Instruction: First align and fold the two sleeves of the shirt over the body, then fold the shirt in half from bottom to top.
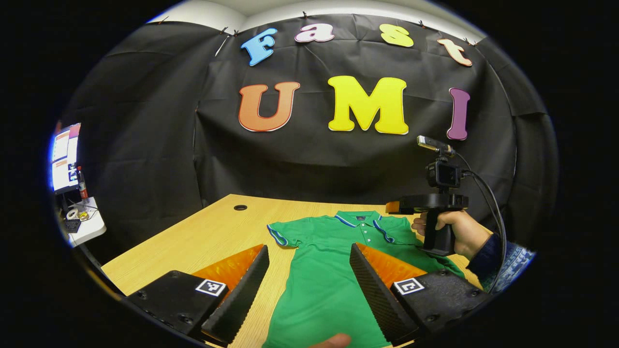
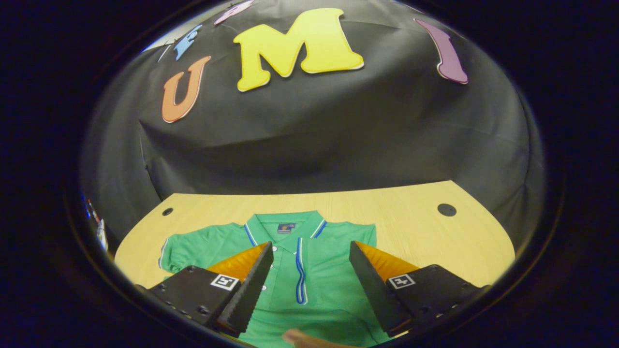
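A green polo shirt (image 1: 324, 275) with blue-striped collar lies flat, face up, on the wooden table (image 1: 203, 237), collar toward the wall. Its left sleeve (image 1: 279, 235) is spread out sideways. In the right gripper view the shirt (image 2: 319, 270) ends in a straight edge on its right side, and the left sleeve (image 2: 179, 249) lies spread. My left gripper (image 1: 308, 249) hovers open over the shirt's lower body, with nothing between its fingers. My right gripper (image 2: 310, 245) is open above the chest and placket. It is also seen, held by a hand (image 1: 454, 232), near the shirt's right shoulder.
A cable hole (image 1: 240, 207) sits in the table's far left part, another hole (image 2: 446, 210) at the far right. A lit monitor (image 1: 65, 157) and a small white stand (image 1: 84, 220) with clutter are off to the left. Bare table lies on both sides of the shirt.
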`<state>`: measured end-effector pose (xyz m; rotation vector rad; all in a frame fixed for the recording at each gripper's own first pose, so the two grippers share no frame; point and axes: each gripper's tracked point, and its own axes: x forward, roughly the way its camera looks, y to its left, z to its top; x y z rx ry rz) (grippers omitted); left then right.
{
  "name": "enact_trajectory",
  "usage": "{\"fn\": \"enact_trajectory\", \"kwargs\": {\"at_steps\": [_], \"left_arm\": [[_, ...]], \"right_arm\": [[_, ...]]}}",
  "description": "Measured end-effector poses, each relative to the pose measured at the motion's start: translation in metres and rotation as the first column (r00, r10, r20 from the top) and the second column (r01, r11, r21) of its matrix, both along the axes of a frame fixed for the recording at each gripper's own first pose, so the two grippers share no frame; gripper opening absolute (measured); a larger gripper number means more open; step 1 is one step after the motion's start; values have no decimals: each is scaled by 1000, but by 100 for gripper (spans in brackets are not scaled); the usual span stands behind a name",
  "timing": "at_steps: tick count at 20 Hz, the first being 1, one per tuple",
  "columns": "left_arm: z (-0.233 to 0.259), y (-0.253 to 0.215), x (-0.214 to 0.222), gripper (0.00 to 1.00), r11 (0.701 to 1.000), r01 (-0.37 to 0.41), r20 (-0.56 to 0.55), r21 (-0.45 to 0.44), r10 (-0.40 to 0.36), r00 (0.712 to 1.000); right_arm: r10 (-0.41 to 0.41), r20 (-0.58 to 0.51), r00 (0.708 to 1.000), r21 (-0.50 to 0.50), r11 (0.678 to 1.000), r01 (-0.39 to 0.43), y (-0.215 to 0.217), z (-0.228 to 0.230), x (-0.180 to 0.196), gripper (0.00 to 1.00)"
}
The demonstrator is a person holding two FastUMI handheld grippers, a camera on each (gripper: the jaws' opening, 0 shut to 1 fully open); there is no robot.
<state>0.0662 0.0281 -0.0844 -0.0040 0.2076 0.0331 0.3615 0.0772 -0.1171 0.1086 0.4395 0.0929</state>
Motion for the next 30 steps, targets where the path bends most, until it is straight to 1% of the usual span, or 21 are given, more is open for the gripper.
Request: {"fn": "enact_trajectory", "kwargs": {"at_steps": [4, 7, 10, 15, 17, 19, 22, 25, 27, 30], "left_arm": [[-1, -4, 0, 100, 1000, -2, 2, 25, 2, 1000], [-4, -5, 0, 100, 998, -16, -3, 55, 16, 1000], [1, -12, -1, 100, 997, 1, 12, 76, -2, 1000], [8, -10, -5, 100, 996, -16, 37, 86, 13, 999], [8, -10, -5, 100, 997, -24, 42, 74, 21, 999], [8, -13, -6, 100, 998, -20, 38, 58, 18, 999], [9, -15, -6, 100, 997, -32, 50, 72, 28, 998], [3, -27, -5, 100, 997, -25, 43, 76, 21, 999], [-1, -32, -9, 100, 996, -33, 29, 80, 31, 999], [4, -44, -11, 100, 996, -21, 40, 83, 18, 999]], "right_arm": [[30, 76, 997, -59, 998, -26, 4, 34, -28, 96], [52, 148, 988, -98, 994, -38, 2, 66, -63, 96], [40, 196, 980, -124, 992, -15, -15, 89, -101, 96], [10, 258, 966, -124, 992, 23, -56, 113, -163, 96], [-8, 278, 961, -113, 993, 40, -73, 115, -189, 96], [-8, 290, 957, -109, 993, 41, -85, 112, -217, 96], [20, 286, 958, -149, 989, 23, -98, 100, -258, 96], [50, 305, 951, -113, 993, -16, -98, 91, -297, 96], [72, 295, 953, -110, 993, -41, -103, 82, -311, 95], [43, 294, 955, -140, 990, -2, -127, 65, -322, 95]]}}
